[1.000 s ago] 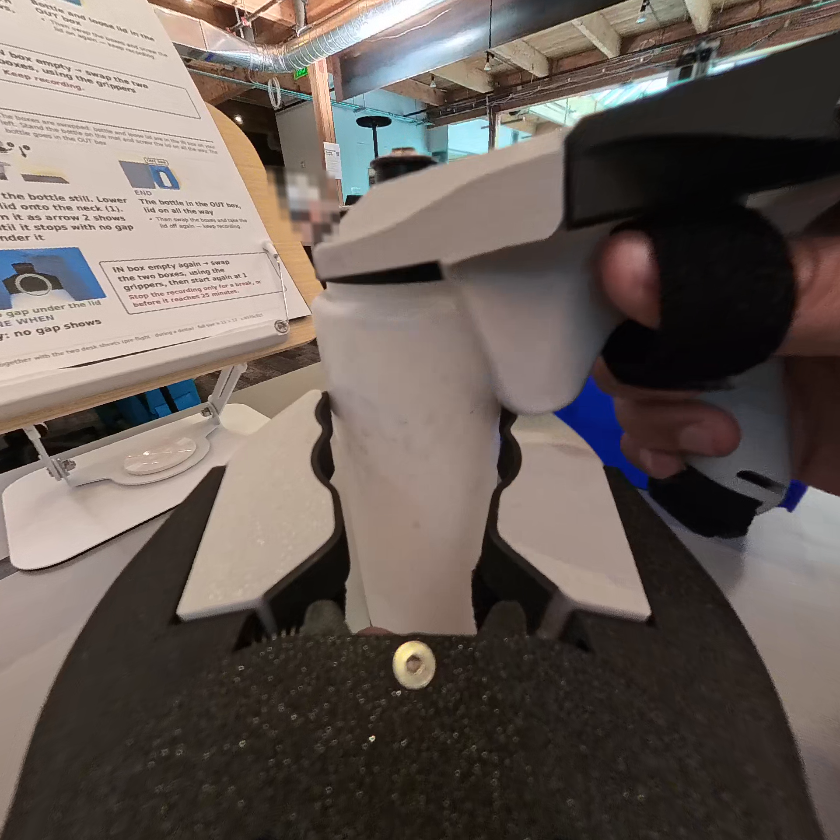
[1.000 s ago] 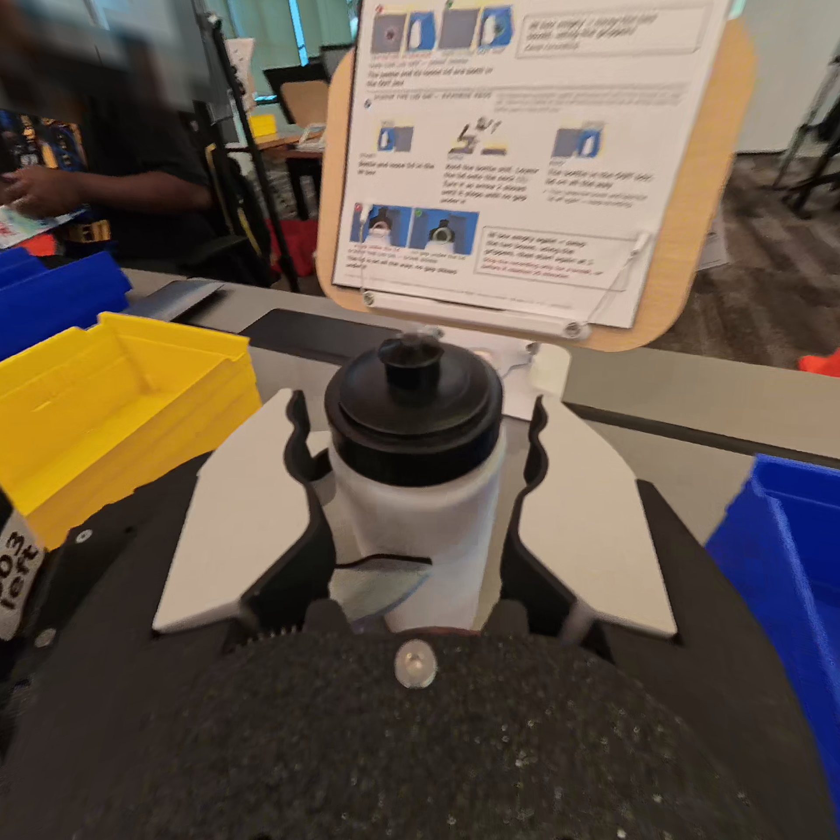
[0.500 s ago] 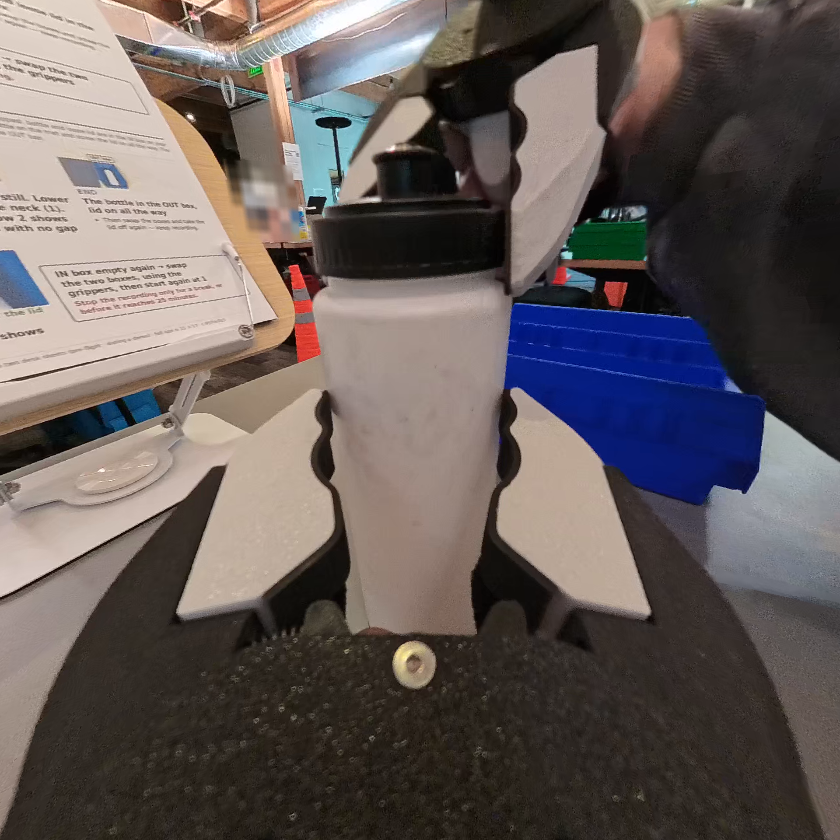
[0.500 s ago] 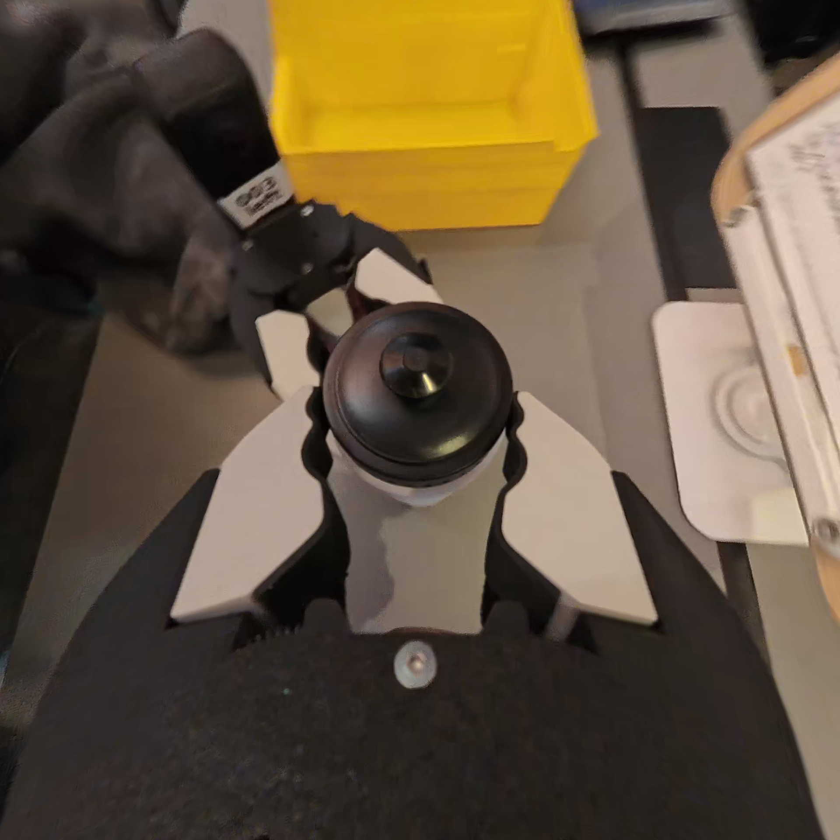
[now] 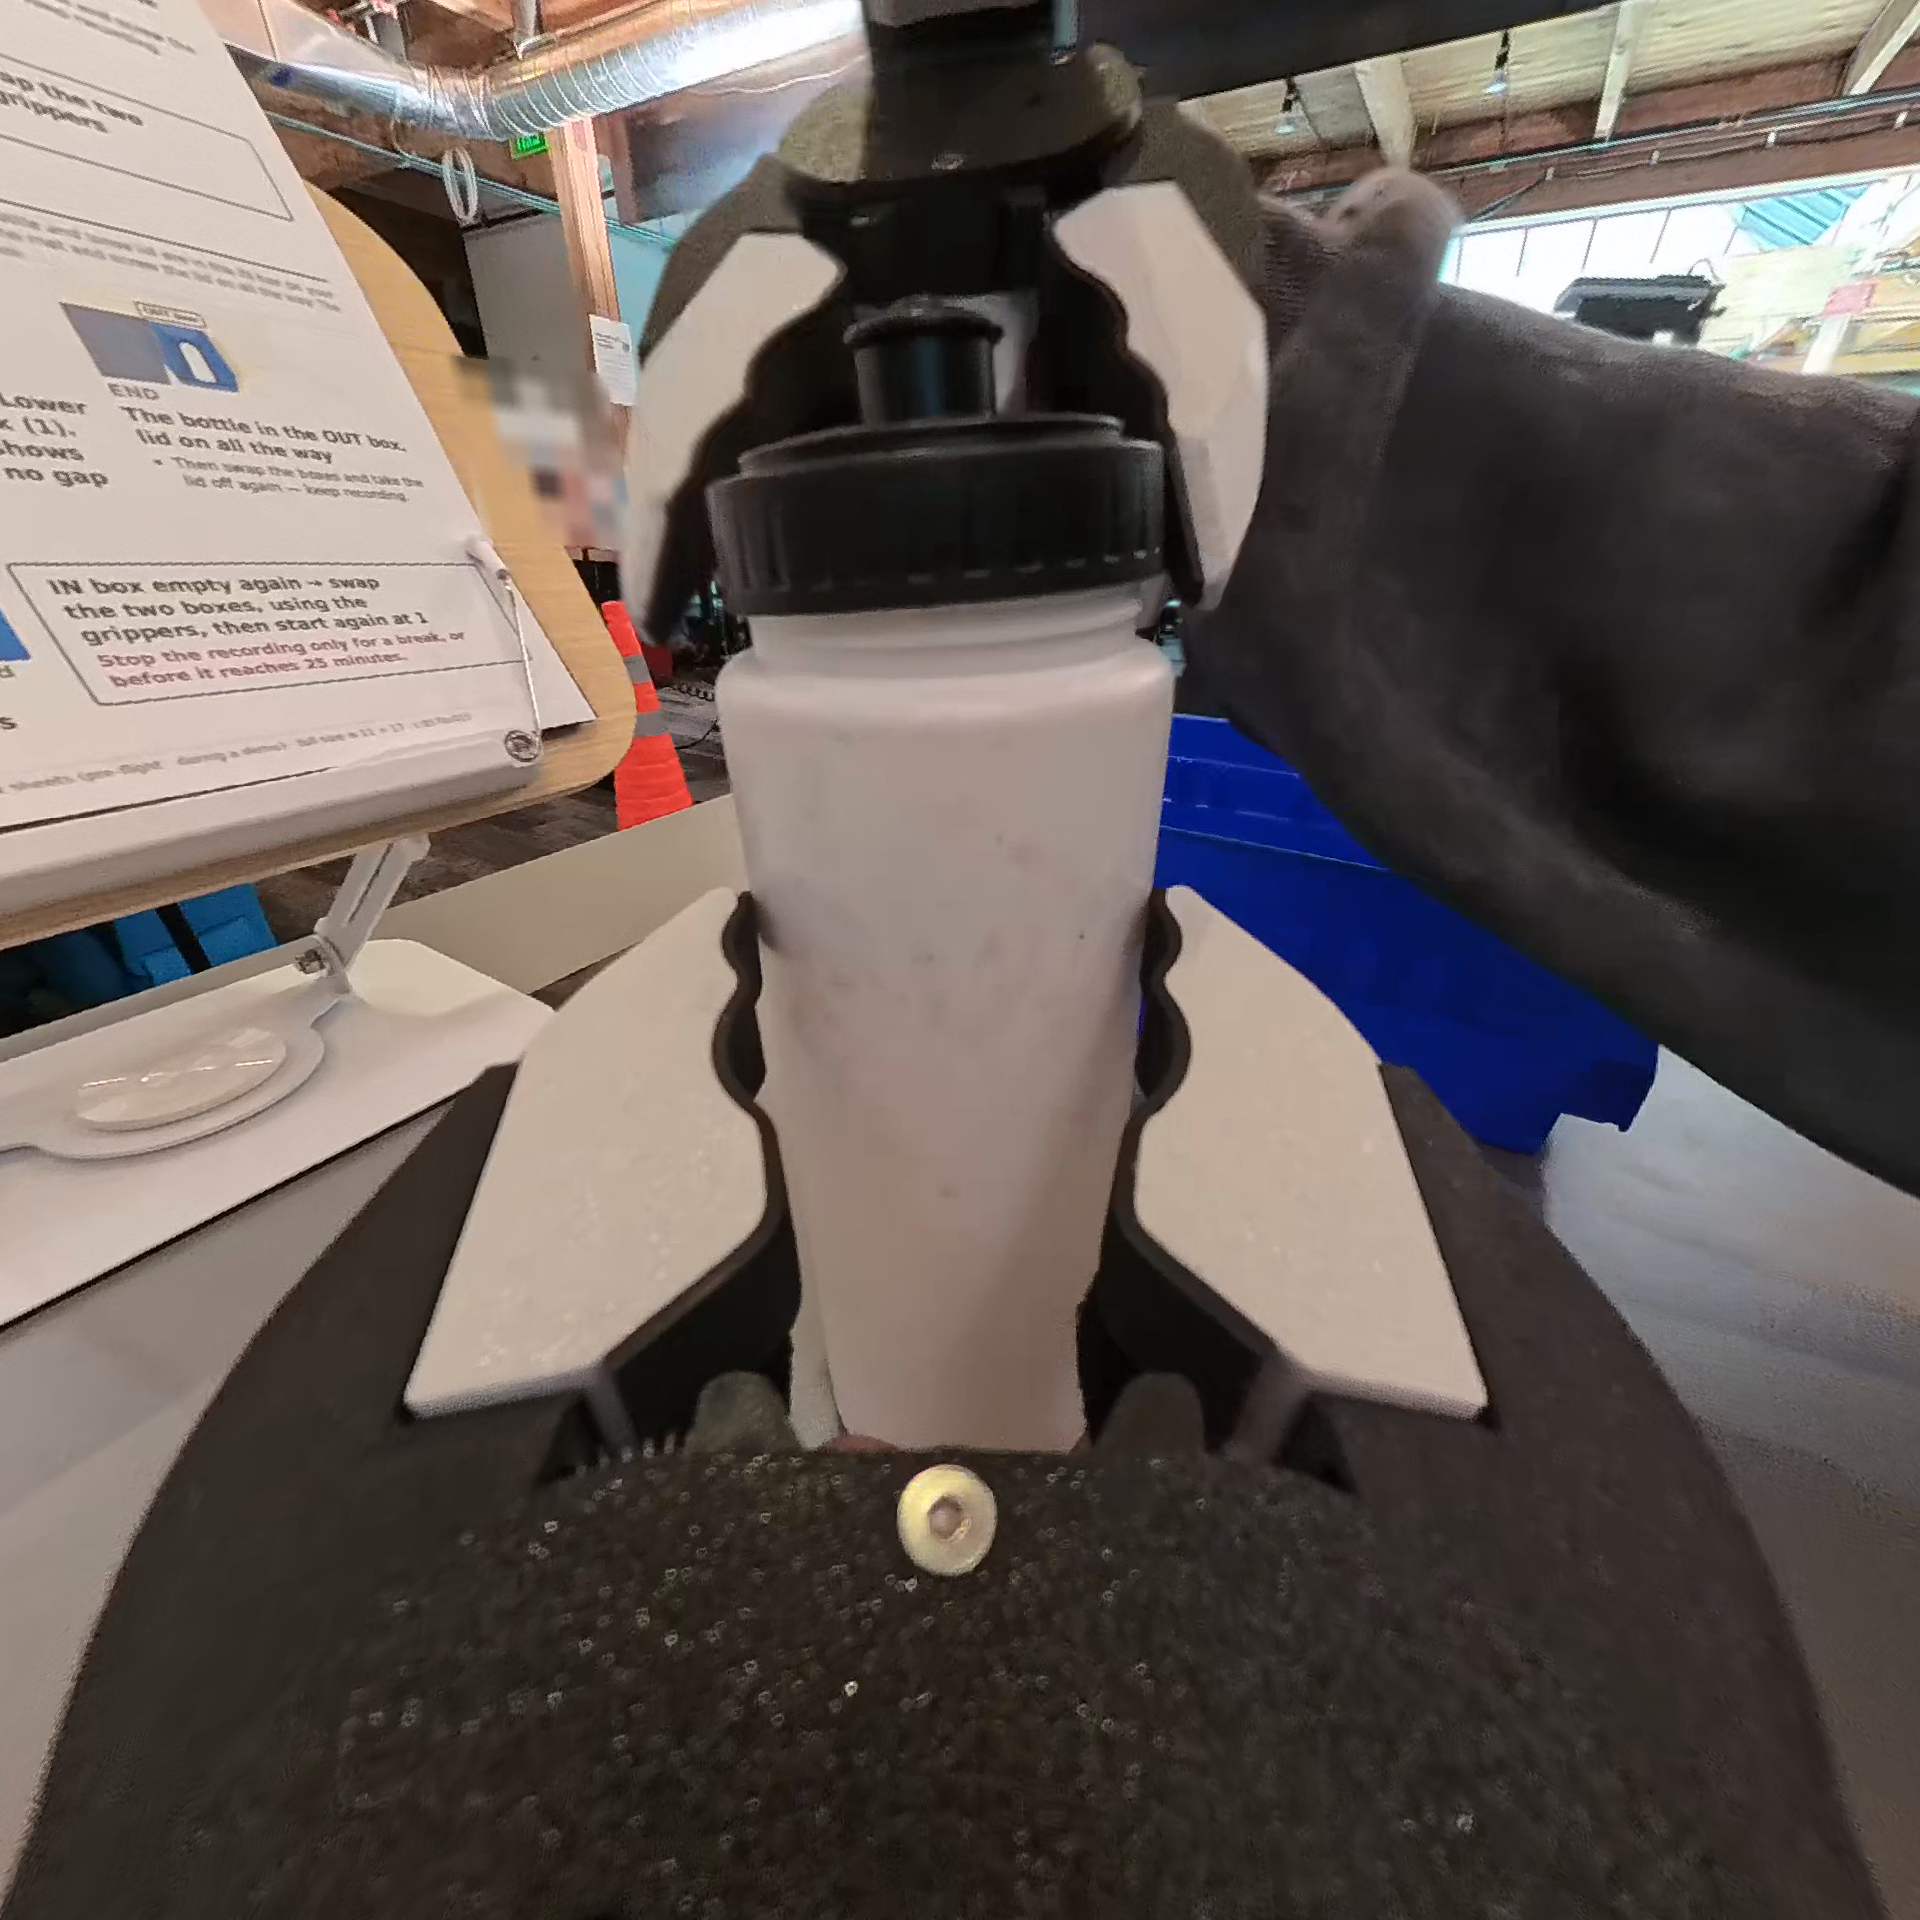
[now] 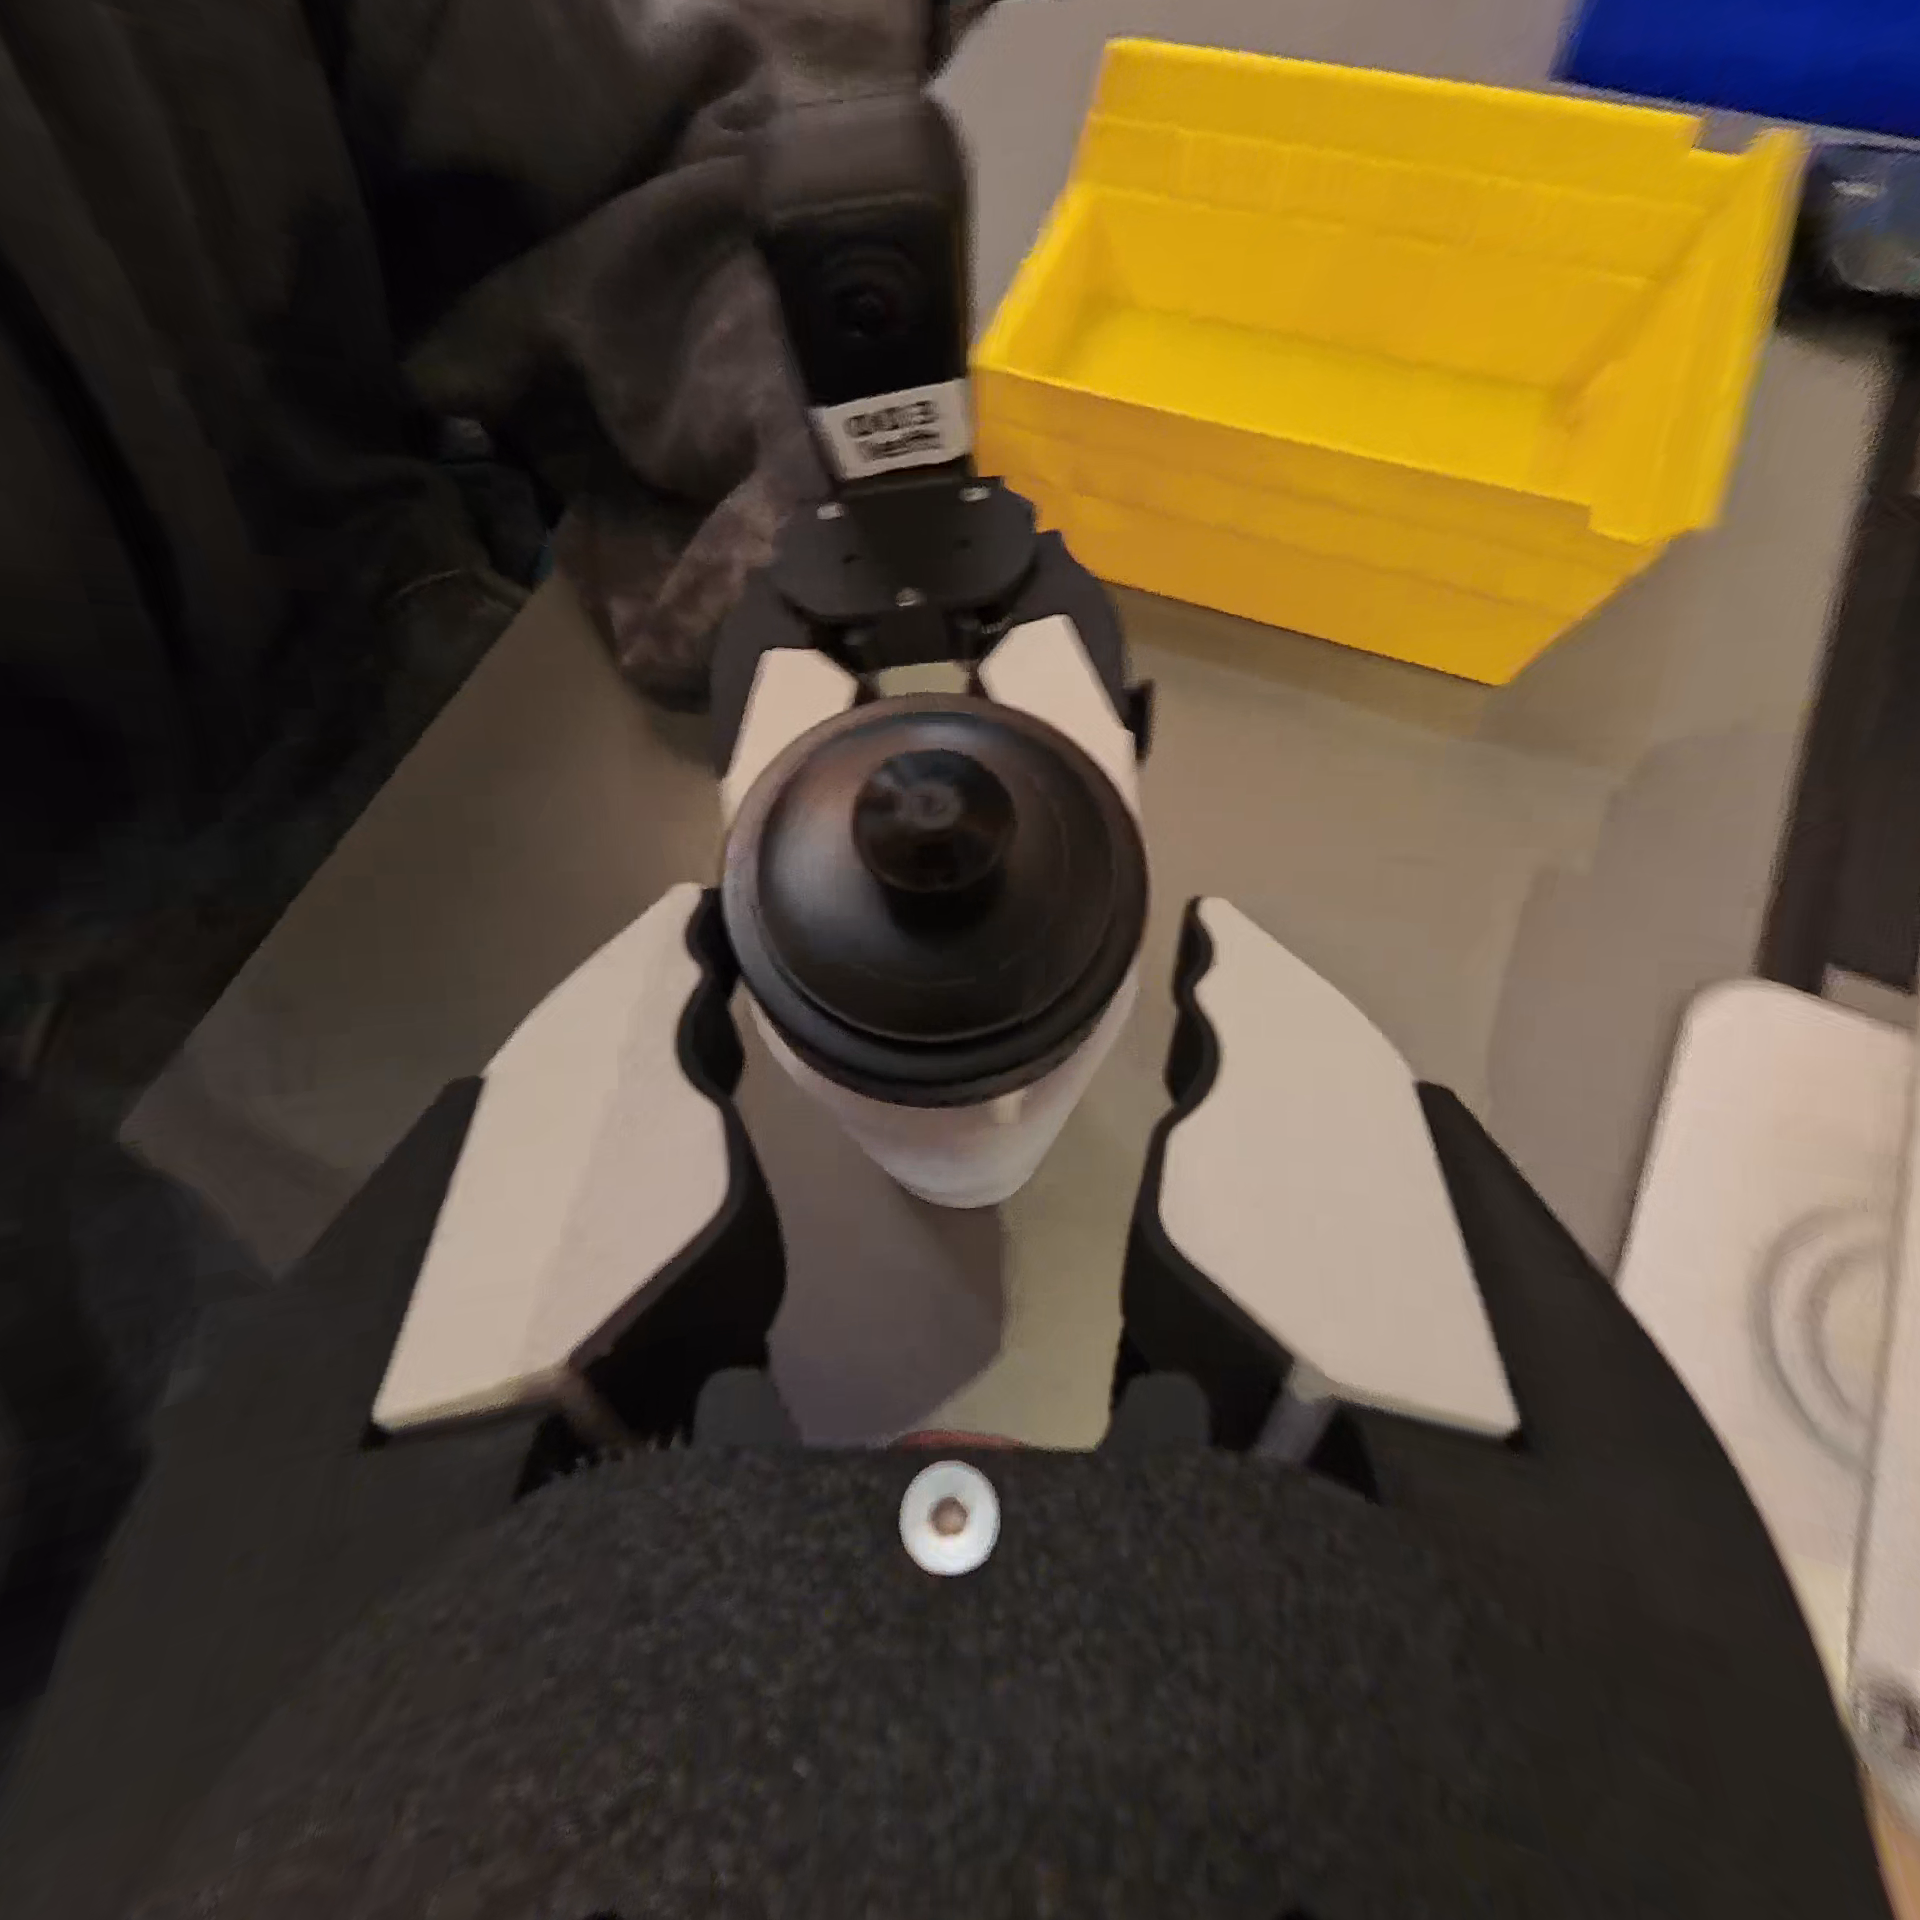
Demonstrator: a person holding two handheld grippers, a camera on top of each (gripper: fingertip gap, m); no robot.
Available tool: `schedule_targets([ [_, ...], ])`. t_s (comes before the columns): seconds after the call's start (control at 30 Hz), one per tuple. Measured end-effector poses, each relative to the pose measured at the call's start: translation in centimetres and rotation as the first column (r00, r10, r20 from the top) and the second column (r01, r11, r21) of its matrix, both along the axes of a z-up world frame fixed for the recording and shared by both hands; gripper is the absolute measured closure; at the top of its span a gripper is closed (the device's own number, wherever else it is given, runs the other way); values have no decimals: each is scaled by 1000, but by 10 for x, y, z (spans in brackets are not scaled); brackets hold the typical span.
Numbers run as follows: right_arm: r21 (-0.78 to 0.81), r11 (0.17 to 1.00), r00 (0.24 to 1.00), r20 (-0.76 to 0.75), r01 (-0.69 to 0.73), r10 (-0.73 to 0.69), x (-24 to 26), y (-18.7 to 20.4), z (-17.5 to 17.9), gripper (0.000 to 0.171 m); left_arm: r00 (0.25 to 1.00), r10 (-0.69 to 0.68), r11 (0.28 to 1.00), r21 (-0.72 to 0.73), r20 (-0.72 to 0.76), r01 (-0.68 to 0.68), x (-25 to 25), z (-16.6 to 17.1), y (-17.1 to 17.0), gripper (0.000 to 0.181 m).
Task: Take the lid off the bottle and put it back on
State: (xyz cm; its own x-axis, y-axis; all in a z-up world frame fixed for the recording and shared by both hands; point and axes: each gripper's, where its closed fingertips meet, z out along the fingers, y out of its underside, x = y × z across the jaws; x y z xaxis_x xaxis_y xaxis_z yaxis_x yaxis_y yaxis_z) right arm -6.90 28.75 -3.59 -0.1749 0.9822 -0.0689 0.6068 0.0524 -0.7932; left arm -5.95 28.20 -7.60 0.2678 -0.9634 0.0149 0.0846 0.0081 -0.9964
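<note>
A white bottle (image 5: 945,935) with a black lid (image 5: 935,520) stands upright. My left gripper (image 5: 945,935) is shut on the bottle's body. My right gripper (image 5: 935,571) comes down from above with its jaws on either side of the lid. In the right wrist view I look down on the lid (image 6: 935,914), which sits on the bottle (image 6: 956,1153). My right gripper (image 6: 945,935) is open around it, with a small gap showing at the right finger. The left gripper (image 6: 925,717) shows beyond, below the lid.
A yellow bin (image 6: 1351,416) stands on the grey table (image 6: 416,883) behind the left gripper. A blue bin (image 5: 1403,987) is right of the bottle. An instruction board (image 5: 260,520) on a white stand (image 5: 177,1081) is at the left. A dark sleeve (image 5: 1558,675) reaches in from the right.
My right gripper has swung from the bottle's side to above it, now pointing down with its jaws around the lid. My left gripper has kept its hold on the bottle.
</note>
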Motion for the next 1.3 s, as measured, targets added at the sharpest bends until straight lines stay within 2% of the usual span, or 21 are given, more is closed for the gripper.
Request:
schedule_targets([
  [0.07,-9,981,981,-13,193,-193,0,5,5,74,1000,2,1000,2,-4,-2,1,-1,-1,111],
  [0.1,-8,955,954,-26,298,-298,1,8,8,75,1000,10,1000,5,-5,-10,1,-1,-1,111],
  [0.17,14,861,860,-54,508,-507,5,9,9,73,1000,25,1000,6,-6,-25,1,-1,-1,111],
  [0.23,85,731,735,-128,677,-666,7,4,10,68,999,37,999,7,-5,-37,0,-1,0,111],
  [0.33,102,566,570,-277,818,-773,-1,-18,20,63,997,71,997,11,-6,-71,-1,-1,1,111],
  [0.43,-21,286,251,-419,958,-873,5,-20,31,72,994,110,994,19,-11,-109,-1,-1,2,111],
  [0.5,-117,158,89,-455,981,-886,4,-17,25,74,991,130,991,27,-15,-129,-2,-1,2,111],
  [0.6,-161,20,-58,-467,987,-882,1,-4,9,72,990,141,990,33,-20,-140,-3,-1,2,111],
  [0.67,-154,-40,-111,-485,987,-868,2,7,3,77,989,143,989,35,-22,-142,-3,-2,2,111],
  [0.73,-140,-57,-121,-511,989,-851,3,14,3,89,989,144,989,36,-24,-143,-4,-2,3,111],
  [0.83,-68,-3,-37,-504,998,-863,4,14,4,98,989,142,989,49,-33,-140,-3,-2,2,112],
  [0.9,-51,81,48,-462,995,-886,5,13,3,99,989,145,988,62,-41,-142,-2,-3,2,113],
  [1.0,-35,246,216,-367,969,-905,11,13,1,99,990,133,989,78,-51,-129,-1,-4,2,117],
  [1.1,12,416,398,-315,909,-861,14,15,1,99,992,117,992,58,-53,-114,-1,-6,2,127],
  [1.13,6,449,429,-303,894,-851,16,16,1,99,992,113,993,47,-55,-111,-1,-8,3,130],
  [1.23,-25,498,473,-276,867,-837,20,21,0,99,992,113,993,24,-52,-111,-1,-10,5,136],
  [1.3,-37,493,466,-270,869,-843,22,22,0,99,988,140,990,40,-61,-138,1,-13,8,130],
])
